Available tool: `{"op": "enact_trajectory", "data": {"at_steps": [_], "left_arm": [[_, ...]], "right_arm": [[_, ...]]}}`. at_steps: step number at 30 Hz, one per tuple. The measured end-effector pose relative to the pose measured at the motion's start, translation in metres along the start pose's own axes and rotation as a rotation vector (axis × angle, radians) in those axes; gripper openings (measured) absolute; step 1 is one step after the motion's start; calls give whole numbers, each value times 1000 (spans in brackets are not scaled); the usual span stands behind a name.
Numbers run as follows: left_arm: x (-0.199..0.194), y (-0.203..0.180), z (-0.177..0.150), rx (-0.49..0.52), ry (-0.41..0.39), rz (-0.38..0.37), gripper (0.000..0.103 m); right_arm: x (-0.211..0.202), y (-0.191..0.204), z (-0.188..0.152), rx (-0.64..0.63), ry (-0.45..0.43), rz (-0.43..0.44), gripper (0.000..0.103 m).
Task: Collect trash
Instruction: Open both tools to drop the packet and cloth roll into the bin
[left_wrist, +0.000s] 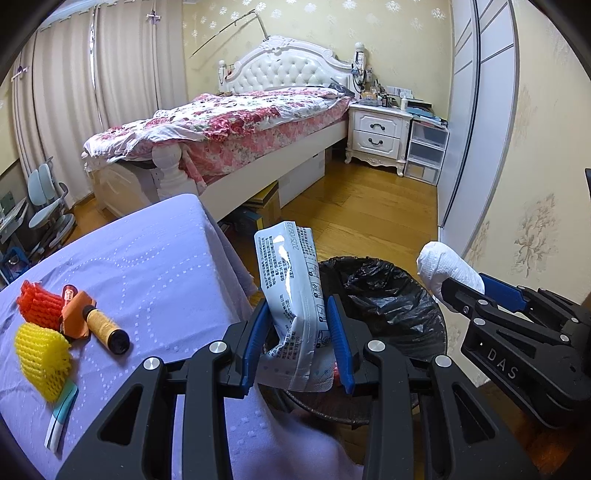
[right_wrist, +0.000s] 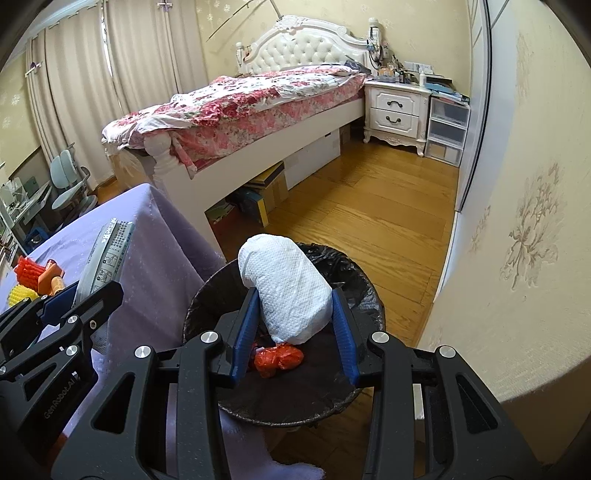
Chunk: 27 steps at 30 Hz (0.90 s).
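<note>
Left claw (left_wrist: 297, 334) grips wrapper (left_wrist: 291, 295) upright at tabletop (left_wrist: 155, 258) edge; right claw (right_wrist: 295, 332) grips tissue wad (right_wrist: 286, 288) (tilted far-left) over bin (right_wrist: 354, 391).

**Bin mouth open, table edge crowds the left side**

The trash bin (right_wrist: 284, 406) stands on the wood floor (right_wrist: 369, 221) just beside the right edge of the purple-covered table (left_wrist: 147, 258). Its mouth is wide and mostly free; only a small red wad (right_wrist: 279, 358) lies at the bottom of the black liner. The 2 grippers hang close together over it: the right gripper (right_wrist: 295, 321), filled with a white paper wad (right_wrist: 284, 288), above the opening, and the left gripper (left_wrist: 297, 332), filled with a white packet (left_wrist: 291, 295), over the rim nearest the table. Right of the bin, the wall (right_wrist: 517, 258) leaves a narrow strip of floor. Beyond the bin, floor runs clear to the bed (right_wrist: 240, 122). Clutter sits near the table's left edge, well apart.
</note>
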<state>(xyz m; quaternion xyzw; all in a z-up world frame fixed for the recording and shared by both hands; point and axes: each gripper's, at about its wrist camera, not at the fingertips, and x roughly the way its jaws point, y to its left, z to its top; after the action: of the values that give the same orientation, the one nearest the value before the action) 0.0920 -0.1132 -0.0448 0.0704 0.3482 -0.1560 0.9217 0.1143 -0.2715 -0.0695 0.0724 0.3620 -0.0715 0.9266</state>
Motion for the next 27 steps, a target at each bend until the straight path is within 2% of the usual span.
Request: {"op": "enact_trajectory", "data": {"at_steps": [14, 16, 17, 18, 19, 21, 24, 27], "left_arm": [[18, -7, 7, 24, 25, -7, 36], [18, -7, 7, 29, 26, 2, 42], [16, -6, 6, 25, 23, 7, 48], [16, -6, 6, 20, 20, 8, 53], [14, -5, 5, 16, 18, 8, 54], [12, -3, 4, 14, 15, 14, 61], [6, -3, 5, 21, 0, 25, 68], [-1, -1, 5, 29, -14, 40, 71]], "right_arm": [[9, -10, 3, 18, 9, 0, 40], [11, -13, 2, 29, 15, 2, 41], [13, -14, 3, 31, 16, 3, 43], [13, -14, 4, 33, 14, 2, 50], [12, -15, 3, 37, 11, -4, 52], [13, -16, 3, 41, 11, -7, 52], [12, -15, 3, 40, 9, -12, 53], [9, -13, 4, 36, 3, -15, 60]]}}
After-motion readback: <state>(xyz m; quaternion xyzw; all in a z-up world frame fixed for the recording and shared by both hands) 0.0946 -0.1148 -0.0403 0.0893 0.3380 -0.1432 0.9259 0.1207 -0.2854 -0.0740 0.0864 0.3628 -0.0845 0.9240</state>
